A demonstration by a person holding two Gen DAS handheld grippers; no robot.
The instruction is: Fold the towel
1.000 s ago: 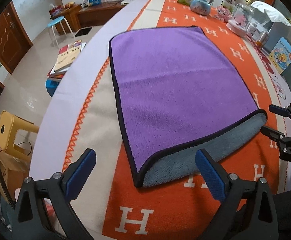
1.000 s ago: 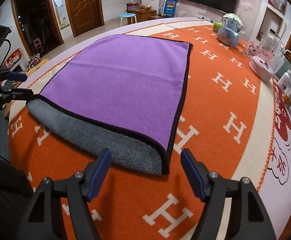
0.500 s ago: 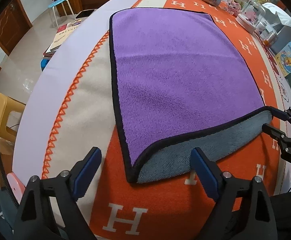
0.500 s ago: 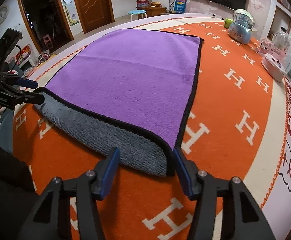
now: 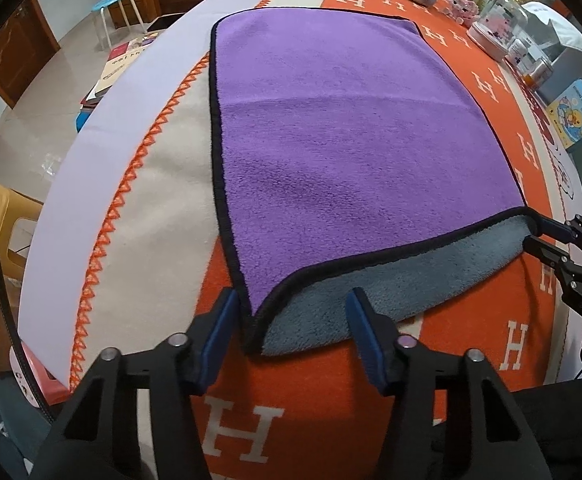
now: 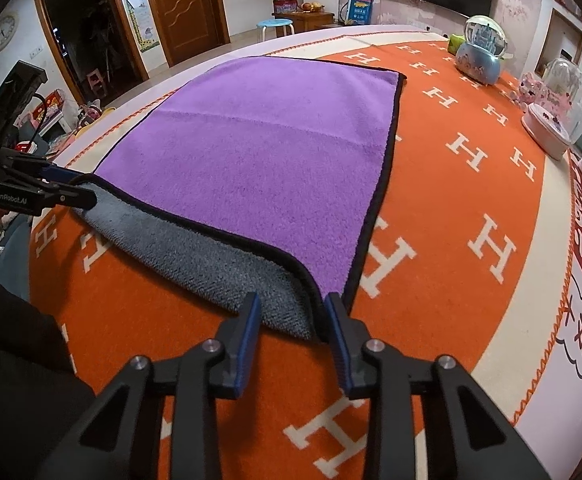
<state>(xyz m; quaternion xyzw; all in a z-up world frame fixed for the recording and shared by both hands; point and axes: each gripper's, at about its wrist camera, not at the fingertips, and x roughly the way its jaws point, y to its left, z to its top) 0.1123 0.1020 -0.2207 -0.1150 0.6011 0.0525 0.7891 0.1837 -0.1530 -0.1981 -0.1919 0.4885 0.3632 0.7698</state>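
A purple towel (image 5: 343,128) with a black hem and a grey underside lies flat on the orange table cover; it also shows in the right wrist view (image 6: 259,152). Its near edge is folded so a grey band (image 5: 391,284) shows. My left gripper (image 5: 291,324) is open, its fingers astride the near left corner of the towel. My right gripper (image 6: 289,324) is open but narrower, its fingers astride the near right corner. Each gripper shows in the other's view, at the towel's opposite corner.
The orange cover with white H marks (image 6: 471,200) spans the table. Along the far right stand a snow globe (image 6: 483,52), a white lidded box (image 6: 547,124), bottles and a picture book (image 5: 579,112). A blue stool (image 5: 115,4) and a yellow stool (image 5: 3,216) stand on the floor to the left.
Both grippers have moved forward to the towel's near corners and their jaws have narrowed, now straddling the corners.
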